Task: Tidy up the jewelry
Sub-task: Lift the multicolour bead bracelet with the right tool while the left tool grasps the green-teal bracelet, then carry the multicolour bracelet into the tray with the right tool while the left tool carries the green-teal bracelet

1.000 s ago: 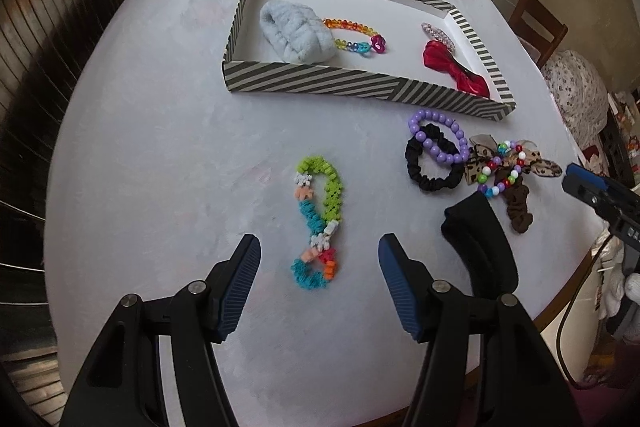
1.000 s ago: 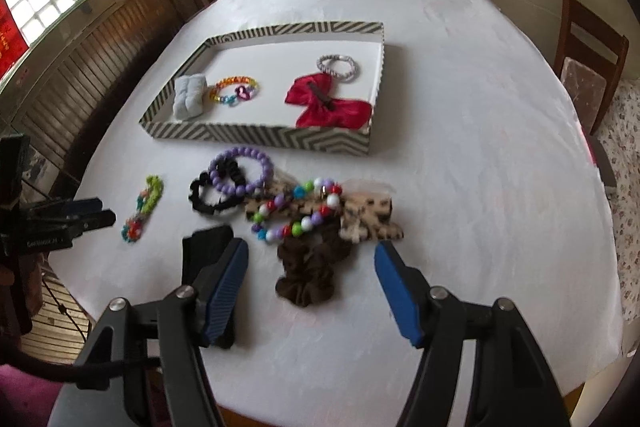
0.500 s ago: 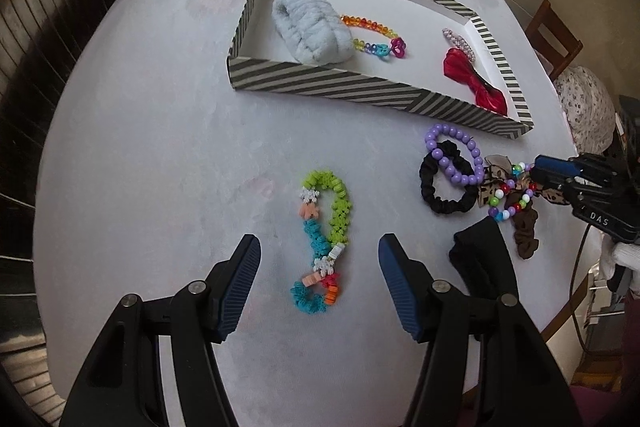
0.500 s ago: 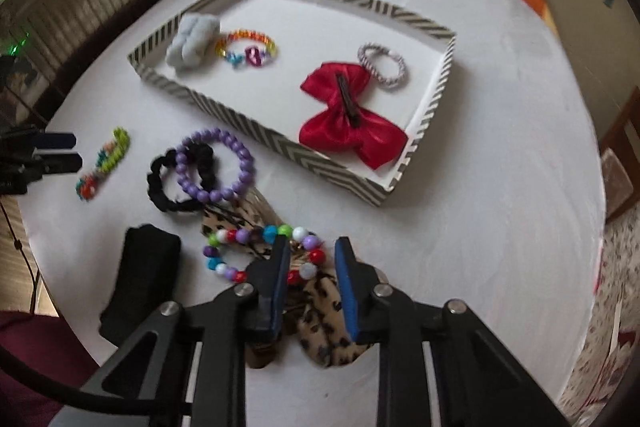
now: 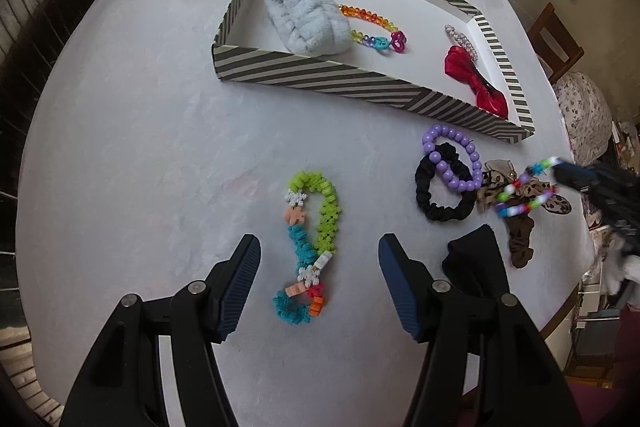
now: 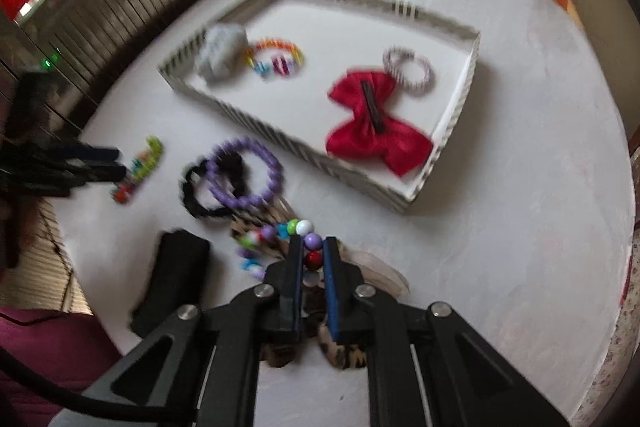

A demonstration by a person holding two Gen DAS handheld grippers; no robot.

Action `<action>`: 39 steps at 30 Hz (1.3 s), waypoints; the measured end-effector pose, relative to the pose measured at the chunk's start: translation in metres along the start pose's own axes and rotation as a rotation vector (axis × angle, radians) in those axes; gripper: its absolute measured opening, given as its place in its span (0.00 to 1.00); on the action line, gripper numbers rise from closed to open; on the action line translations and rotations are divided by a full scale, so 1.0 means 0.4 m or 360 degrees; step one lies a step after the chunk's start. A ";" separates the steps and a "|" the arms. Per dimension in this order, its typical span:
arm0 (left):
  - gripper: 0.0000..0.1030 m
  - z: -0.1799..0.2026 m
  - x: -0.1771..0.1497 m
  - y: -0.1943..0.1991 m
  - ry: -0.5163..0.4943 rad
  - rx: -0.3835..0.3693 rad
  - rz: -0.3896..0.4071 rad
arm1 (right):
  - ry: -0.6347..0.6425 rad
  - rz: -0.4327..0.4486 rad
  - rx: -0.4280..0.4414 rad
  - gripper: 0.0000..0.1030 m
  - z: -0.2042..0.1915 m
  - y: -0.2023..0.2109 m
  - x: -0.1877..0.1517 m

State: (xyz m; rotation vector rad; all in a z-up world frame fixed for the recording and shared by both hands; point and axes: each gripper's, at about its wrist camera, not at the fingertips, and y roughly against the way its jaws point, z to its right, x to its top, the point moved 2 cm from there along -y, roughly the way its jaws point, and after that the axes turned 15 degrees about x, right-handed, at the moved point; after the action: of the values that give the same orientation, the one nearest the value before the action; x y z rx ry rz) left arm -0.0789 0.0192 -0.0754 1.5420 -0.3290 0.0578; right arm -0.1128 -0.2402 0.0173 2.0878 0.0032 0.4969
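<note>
My right gripper (image 6: 311, 247) is shut on the multicoloured bead bracelet (image 6: 280, 233), which hangs blurred above the leopard-print bow (image 5: 494, 187); the bracelet also shows in the left wrist view (image 5: 524, 193). My left gripper (image 5: 316, 259) is open and empty, its fingers either side of the green and teal flower-bead bracelet (image 5: 314, 247) on the table. The striped tray (image 5: 360, 83) holds a grey scrunchie (image 5: 304, 17), a rainbow bracelet (image 5: 374, 27), a red bow (image 6: 374, 121) and a sparkly bracelet (image 6: 408, 71).
A purple bead bracelet (image 5: 454, 157) lies over a black scrunchie (image 5: 438, 193) in front of the tray. A brown scrunchie (image 5: 520, 243) and a black cloth (image 5: 476, 261) lie near the table's right edge. A wooden chair (image 5: 554, 35) stands beyond the table.
My right gripper has closed on the multicoloured bead bracelet and lifted it off the leopard bow. My left gripper has moved closer over the flower-bead bracelet, still open.
</note>
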 end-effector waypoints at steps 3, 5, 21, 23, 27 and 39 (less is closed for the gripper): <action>0.45 0.013 0.009 -0.009 -0.0036 0.0016 0.0005 | -0.0001 0.0126 0.0034 0.09 -0.035 0.057 0.016; 0.45 0.019 0.016 -0.017 -0.0047 0.0016 0.0012 | -0.0012 0.0208 0.0057 0.09 -0.053 0.089 0.025; 0.00 -0.001 0.037 0.014 -0.0036 -0.0052 0.0129 | -0.0056 0.0374 0.0074 0.09 -0.091 0.156 0.044; 0.00 -0.007 0.043 0.039 -0.0023 -0.0079 0.0156 | -0.0054 0.0391 0.0068 0.09 -0.092 0.164 0.049; 0.00 -0.014 0.064 0.087 -0.0006 -0.0095 0.0205 | -0.0059 0.0420 0.0058 0.09 -0.087 0.176 0.059; 0.00 0.048 0.256 0.226 -0.0135 -0.0070 0.0483 | -0.0068 0.0471 -0.0039 0.09 -0.041 0.175 0.138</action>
State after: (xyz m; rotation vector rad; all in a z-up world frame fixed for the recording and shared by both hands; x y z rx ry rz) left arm -0.0064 -0.0137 0.0371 1.4432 -0.6263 0.2214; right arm -0.0812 -0.2541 0.1013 2.0845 -0.3394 0.6259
